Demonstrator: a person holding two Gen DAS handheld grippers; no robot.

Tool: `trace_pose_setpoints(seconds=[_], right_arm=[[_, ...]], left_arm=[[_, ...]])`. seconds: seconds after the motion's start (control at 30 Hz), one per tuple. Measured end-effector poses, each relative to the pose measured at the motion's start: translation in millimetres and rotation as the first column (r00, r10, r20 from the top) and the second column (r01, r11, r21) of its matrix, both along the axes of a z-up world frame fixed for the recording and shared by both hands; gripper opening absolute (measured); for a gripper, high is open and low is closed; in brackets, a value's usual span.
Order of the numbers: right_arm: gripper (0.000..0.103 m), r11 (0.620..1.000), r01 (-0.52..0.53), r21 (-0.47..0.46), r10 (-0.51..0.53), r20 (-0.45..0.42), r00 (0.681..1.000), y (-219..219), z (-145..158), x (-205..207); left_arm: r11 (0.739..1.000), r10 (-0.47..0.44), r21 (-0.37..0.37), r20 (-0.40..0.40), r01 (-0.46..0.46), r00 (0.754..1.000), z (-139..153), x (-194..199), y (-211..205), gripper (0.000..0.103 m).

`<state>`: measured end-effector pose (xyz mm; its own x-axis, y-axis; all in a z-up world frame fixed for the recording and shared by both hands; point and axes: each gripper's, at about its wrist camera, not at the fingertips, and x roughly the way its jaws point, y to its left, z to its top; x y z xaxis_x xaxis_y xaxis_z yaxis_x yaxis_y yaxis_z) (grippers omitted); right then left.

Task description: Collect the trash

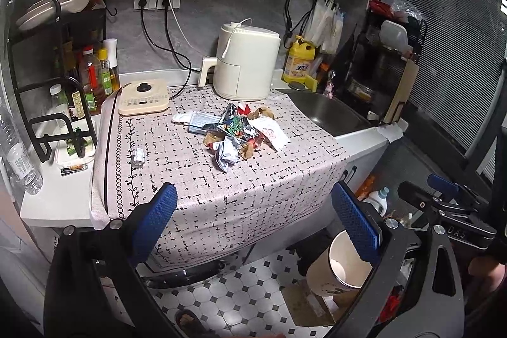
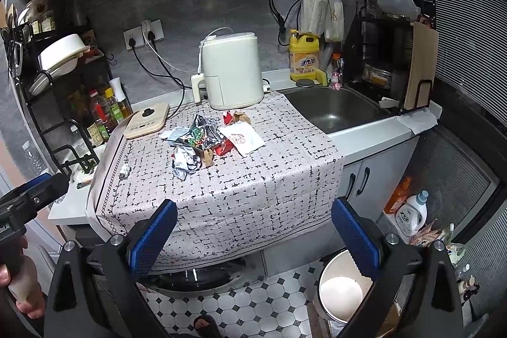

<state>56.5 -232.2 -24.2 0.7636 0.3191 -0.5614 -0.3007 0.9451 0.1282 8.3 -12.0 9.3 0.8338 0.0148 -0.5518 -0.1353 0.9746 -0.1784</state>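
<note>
Both tools, the left tool (image 1: 253, 224) and the right tool (image 2: 253, 238), are wide apart and hold nothing. Trash pile (image 1: 239, 133) sits on the table (image 1: 221, 186) in front of the white air fryer (image 1: 245, 62). Below the table stands a paper cup (image 1: 336, 271).

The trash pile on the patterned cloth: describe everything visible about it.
The trash pile is a loose heap of crumpled wrappers: silvery foil, brown paper, red scraps, a flat white packet with a printed red mark at its sink-side edge. It lies mid-cloth on the tablecloth, in front of the cream appliance. A small white scrap lies apart. Neither gripper touches it.
</note>
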Motion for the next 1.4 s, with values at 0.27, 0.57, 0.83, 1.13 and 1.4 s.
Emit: trace_pose_setpoints(seconds=[0.27,0.57,0.83,1.13,1.4], right_arm=[[0.095,1.000,0.009,0.001,-0.009,-0.005,1.000,-3.0,-2.5,1.3],[0.095,1.000,0.008,0.002,-0.008,-0.015,1.000,2.4,-6.4,12.5],[0.095,1.000,-0.021,0.004,0.021,-0.038,0.999,23.5,-14.8,31.0],[0.094,0.993,-0.119,0.021,0.120,-0.073,0.990,72.5,-28.3,70.8],[0.081,0.981,-0.193,0.038,0.196,-0.139,0.971,138.3,-40.9,114.1]], left_arm=[[1.000,0.001,-0.005,-0.004,-0.001,1.000,-4.1,1.1,-1.9,0.097],[1.000,0.002,-0.007,-0.013,-0.002,1.000,-7.9,7.7,8.2,0.097],[0.999,0.031,-0.037,-0.027,-0.032,0.999,-21.0,24.8,39.5,0.097],[0.993,0.084,-0.081,-0.073,-0.090,0.994,-48.5,54.6,97.3,0.093],[0.986,0.107,-0.110,-0.139,-0.122,0.984,-76.8,94.5,163.0,0.079]])
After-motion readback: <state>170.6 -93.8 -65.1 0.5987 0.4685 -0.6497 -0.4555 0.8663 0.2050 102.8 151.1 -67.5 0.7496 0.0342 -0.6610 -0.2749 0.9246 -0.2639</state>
